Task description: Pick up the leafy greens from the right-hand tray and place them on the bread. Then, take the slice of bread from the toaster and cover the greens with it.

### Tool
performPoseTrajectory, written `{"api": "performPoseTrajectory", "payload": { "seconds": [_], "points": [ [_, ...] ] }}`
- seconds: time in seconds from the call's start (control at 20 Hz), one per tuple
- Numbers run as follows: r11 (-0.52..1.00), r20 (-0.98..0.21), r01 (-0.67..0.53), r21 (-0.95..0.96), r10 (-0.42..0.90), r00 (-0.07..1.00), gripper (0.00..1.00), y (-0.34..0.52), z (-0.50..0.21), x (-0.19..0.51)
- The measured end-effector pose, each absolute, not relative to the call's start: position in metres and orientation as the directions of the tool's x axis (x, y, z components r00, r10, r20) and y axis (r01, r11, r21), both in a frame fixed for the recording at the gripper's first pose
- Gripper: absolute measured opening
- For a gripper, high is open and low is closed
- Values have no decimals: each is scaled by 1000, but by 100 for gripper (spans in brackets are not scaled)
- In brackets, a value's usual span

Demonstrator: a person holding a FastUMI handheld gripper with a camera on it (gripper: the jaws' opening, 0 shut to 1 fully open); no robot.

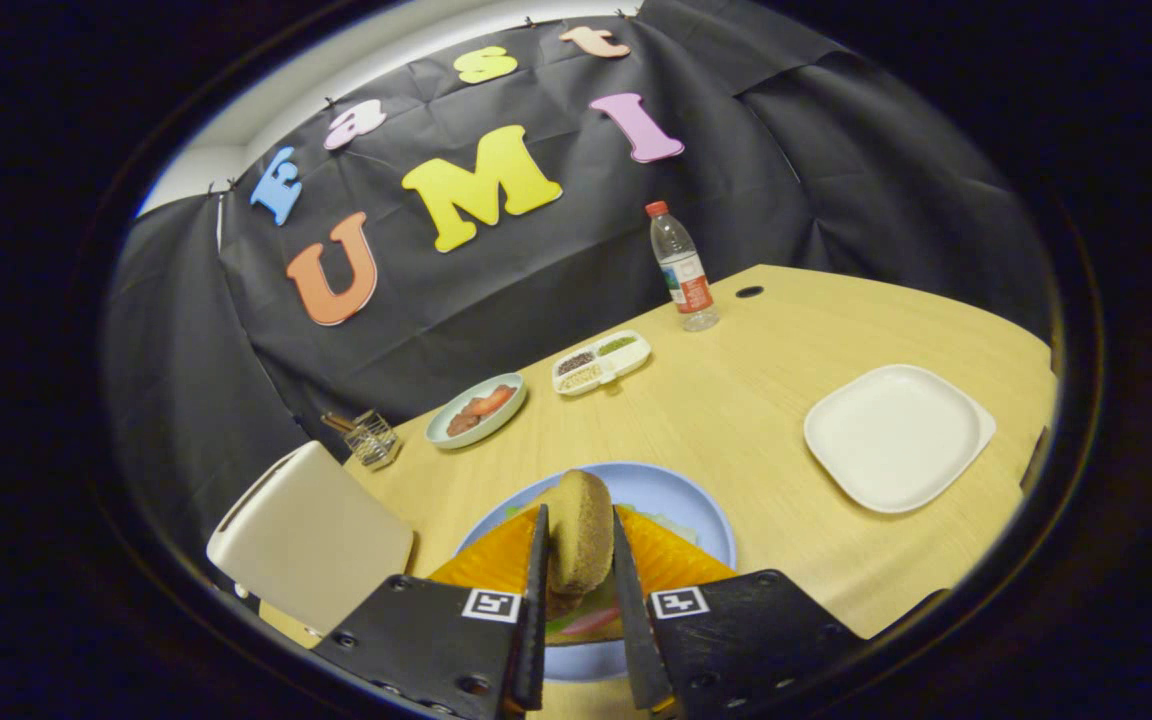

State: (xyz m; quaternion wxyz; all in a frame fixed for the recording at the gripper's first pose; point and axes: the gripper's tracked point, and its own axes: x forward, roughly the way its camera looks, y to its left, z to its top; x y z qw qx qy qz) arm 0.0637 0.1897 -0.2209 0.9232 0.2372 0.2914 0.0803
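My gripper (578,545) is shut on a brown slice of bread (581,525), held upright on its edge between both fingers. Directly below it lies a blue plate (681,500). On that plate, under the fingers, I see orange bread (671,555) with bits of leafy greens (676,527) peeking out at its far edge and something pink beneath the held slice. The cream toaster (311,535) stands just left of the plate. A white square tray (896,435) sits to the right with nothing on it.
Toward the back are a pale green dish of reddish food (476,408), a white divided box of seeds (601,362), a plastic water bottle (681,268) and a small wire holder (371,438). A cable hole (749,292) marks the wooden tabletop (776,390).
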Motion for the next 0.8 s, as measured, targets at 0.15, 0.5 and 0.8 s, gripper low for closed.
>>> {"api": "performPoseTrajectory", "payload": {
  "seconds": [0.15, 0.5, 0.8],
  "points": [
    [888, -509, 15, 460, 250, 824, 53, 175, -224, 62],
    [947, -385, -47, 317, 174, 906, 90, 140, -174, 56],
    [982, -172, -87, 169, 117, 978, 96, 99, -75, 36]
  ]
}}
